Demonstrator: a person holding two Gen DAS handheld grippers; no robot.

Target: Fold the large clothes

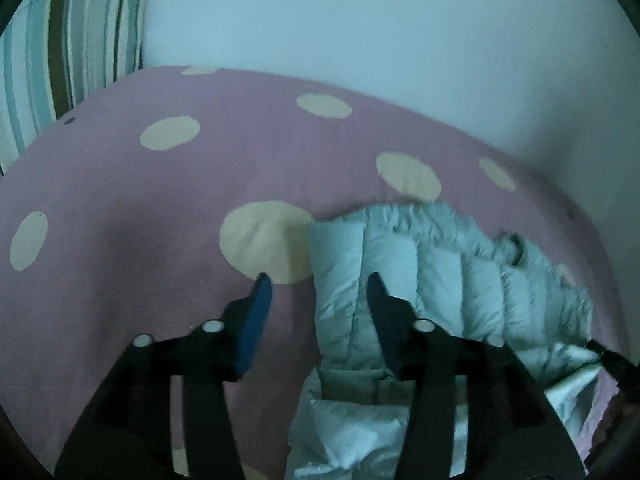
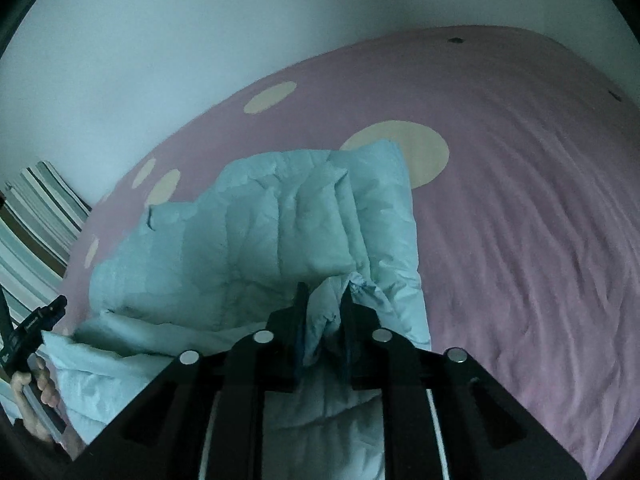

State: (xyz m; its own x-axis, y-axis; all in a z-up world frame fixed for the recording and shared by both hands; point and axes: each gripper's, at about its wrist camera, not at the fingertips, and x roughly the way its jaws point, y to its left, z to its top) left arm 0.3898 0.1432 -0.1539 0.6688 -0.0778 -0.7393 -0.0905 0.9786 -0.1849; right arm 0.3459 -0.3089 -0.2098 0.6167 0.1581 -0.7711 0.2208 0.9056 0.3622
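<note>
The puffy jacket point(image 2: 256, 240) lies on the bed point(image 2: 520, 240), folded over itself, with the wall point(image 2: 160, 60) behind the bed. In the left wrist view the left tongs point(image 1: 318, 284) hang over the jacket's left edge, one finger above the bed cover and the other above the jacket. In the right wrist view a fold of the jacket sits between the right tongs point(image 2: 324, 292), a striped pillow point(image 2: 36, 220) stands at the far left, and the left hand point(image 2: 34, 388) is at the jacket's left edge.

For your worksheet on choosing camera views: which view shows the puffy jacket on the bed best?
The right wrist view: the puffy jacket shows almost whole there, quilted panels spread across the dotted bedsheet. The left wrist view shows only one side of it, partly hidden behind the left gripper.
</note>
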